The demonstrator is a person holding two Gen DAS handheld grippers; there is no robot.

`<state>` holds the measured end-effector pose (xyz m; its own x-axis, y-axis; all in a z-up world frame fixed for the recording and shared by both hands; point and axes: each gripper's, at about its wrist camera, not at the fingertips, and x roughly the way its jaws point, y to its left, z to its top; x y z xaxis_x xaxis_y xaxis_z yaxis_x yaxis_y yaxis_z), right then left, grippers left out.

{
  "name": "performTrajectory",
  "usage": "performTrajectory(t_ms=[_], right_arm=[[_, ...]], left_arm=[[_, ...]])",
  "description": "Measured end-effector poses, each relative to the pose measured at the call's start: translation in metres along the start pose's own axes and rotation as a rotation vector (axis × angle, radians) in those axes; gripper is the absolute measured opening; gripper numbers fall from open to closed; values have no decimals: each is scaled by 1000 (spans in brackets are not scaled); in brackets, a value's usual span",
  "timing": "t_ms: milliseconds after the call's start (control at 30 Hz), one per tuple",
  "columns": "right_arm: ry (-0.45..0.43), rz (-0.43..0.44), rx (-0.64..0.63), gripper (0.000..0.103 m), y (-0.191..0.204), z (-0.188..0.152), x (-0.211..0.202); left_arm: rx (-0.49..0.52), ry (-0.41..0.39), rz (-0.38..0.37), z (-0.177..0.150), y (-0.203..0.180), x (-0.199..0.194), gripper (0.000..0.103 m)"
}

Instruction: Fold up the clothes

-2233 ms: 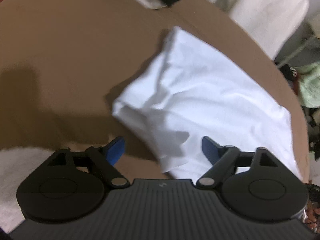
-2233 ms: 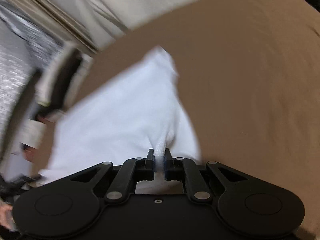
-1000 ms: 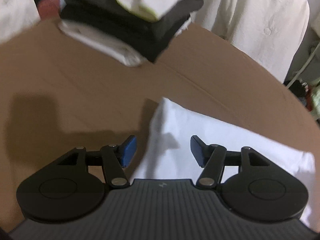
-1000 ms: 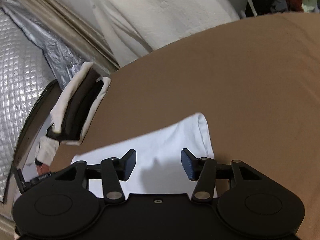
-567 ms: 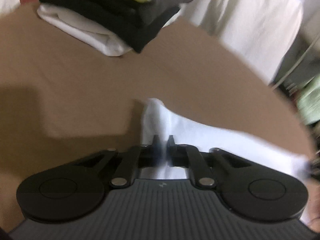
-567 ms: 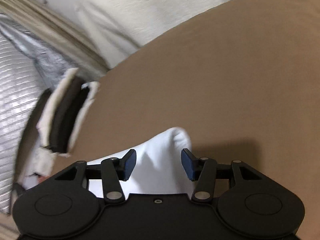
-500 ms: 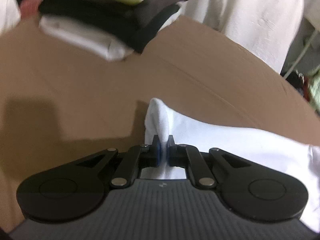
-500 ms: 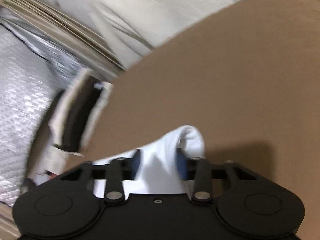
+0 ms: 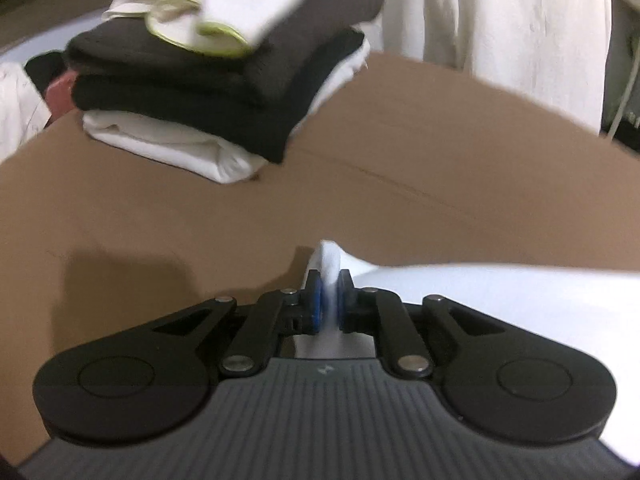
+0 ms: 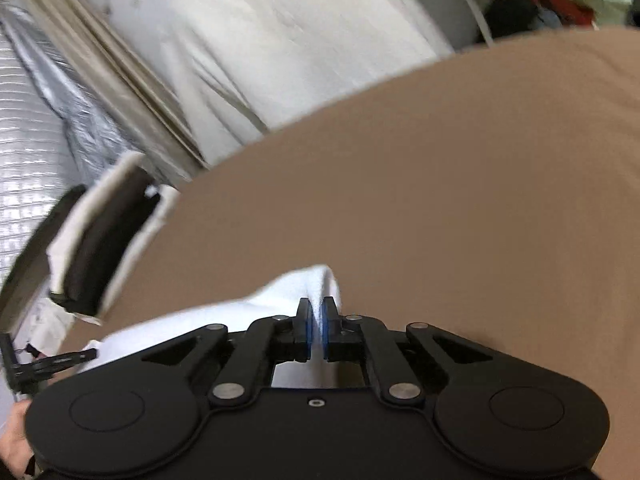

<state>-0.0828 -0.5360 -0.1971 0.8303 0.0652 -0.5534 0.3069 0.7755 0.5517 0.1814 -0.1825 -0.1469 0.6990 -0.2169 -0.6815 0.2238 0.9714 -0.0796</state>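
A white garment (image 9: 500,292) lies on the brown table (image 9: 160,208), spreading to the right in the left wrist view. My left gripper (image 9: 329,300) pinches an upright fold at the garment's far left corner between its blue pads; its jaws are opening slightly, with the cloth still pressed between them. In the right wrist view the same white garment (image 10: 276,292) runs off to the left. My right gripper (image 10: 316,320) is shut on a raised fold at its far right corner. Both bodies hide the near part of the cloth.
A stack of folded clothes (image 9: 200,92), dark and white layers, sits at the table's far left edge and shows as the stack (image 10: 100,248) in the right wrist view. A pale cloth (image 10: 280,40) hangs beyond the table (image 10: 440,200). A hand (image 10: 12,440) is at lower left.
Both grippers came down onto the garment's far corners and shut on the cloth; they were open a second ago. The pinched corners now stand up as small folds.
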Motion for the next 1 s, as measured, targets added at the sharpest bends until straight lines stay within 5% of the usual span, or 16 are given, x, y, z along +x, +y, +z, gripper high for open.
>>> performTrajectory(t_ms=[67, 133, 233, 333, 433, 600, 767, 900, 1000], right_arm=[[7, -32, 6, 14, 1, 0, 1], [3, -53, 22, 29, 2, 1, -1], [6, -51, 92, 43, 3, 4, -17], [6, 14, 155, 50, -3, 0, -46], [9, 106, 226, 70, -6, -9, -73], [-1, 36, 258, 70, 4, -26, -114], [5, -127, 210, 70, 25, -52, -146], [20, -110, 265, 70, 16, -80, -169], [49, -108, 314, 70, 11, -87, -178]], left_arm=[[-54, -46, -6, 4, 15, -27, 45], [-118, -82, -26, 2, 31, -58, 56], [-195, 16, -76, -14, 50, -85, 58], [-221, 158, 38, -40, 58, -85, 89], [-232, 236, 81, -57, 63, -86, 89], [-284, 170, -50, -64, 60, -129, 89], [-314, 390, -28, -109, 54, -143, 95], [-356, 407, -157, -124, 52, -154, 95], [-345, 420, -139, -129, 47, -156, 91]])
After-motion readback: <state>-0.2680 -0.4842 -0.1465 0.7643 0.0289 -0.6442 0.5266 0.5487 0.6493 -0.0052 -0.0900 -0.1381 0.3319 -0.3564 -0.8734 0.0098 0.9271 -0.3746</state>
